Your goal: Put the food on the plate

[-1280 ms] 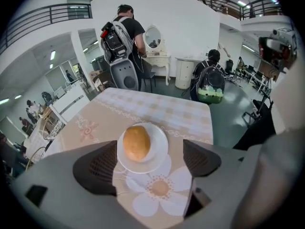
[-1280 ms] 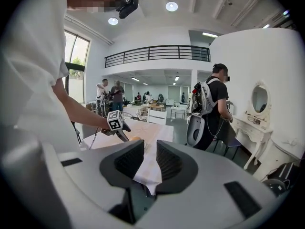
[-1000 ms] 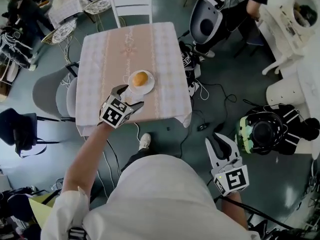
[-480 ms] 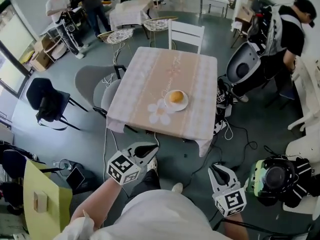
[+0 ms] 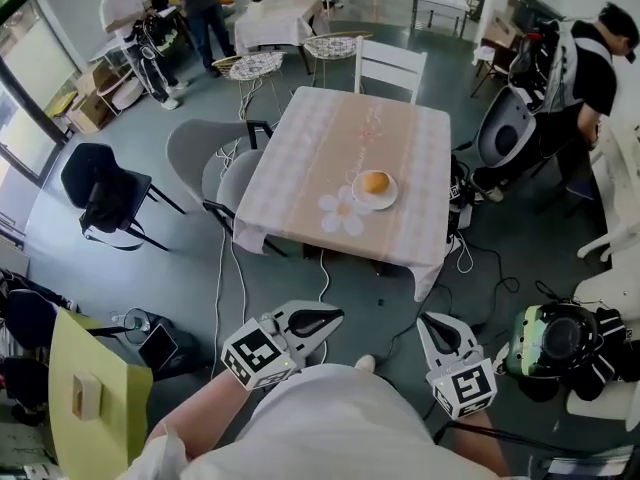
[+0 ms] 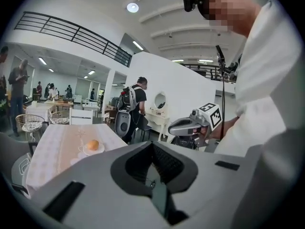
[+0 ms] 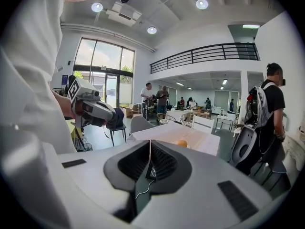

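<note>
An orange round food (image 5: 376,182) lies on a small white plate (image 5: 389,199) on the pink-clothed table (image 5: 320,158). In the left gripper view the food (image 6: 93,145) shows far off, and in the right gripper view the food (image 7: 181,143) sits just past the jaws. Both grippers hang close to my body, well short of the table. My left gripper (image 5: 322,319) is shut with nothing in it, its jaws (image 6: 152,144) closed together. My right gripper (image 5: 437,329) is shut and empty too, its jaws (image 7: 150,142) meeting in a thin line.
A white chair (image 5: 392,63) stands at the table's far side, grey chairs (image 5: 215,163) at its left, a black chair (image 5: 100,193) farther left. Cables and a green helmet (image 5: 550,338) lie on the floor to the right. People stand at the back left and at the right (image 5: 590,58).
My left gripper was open beside the plate; it has pulled back to my body and shut empty. I have stepped away from the table. The food stays on the plate.
</note>
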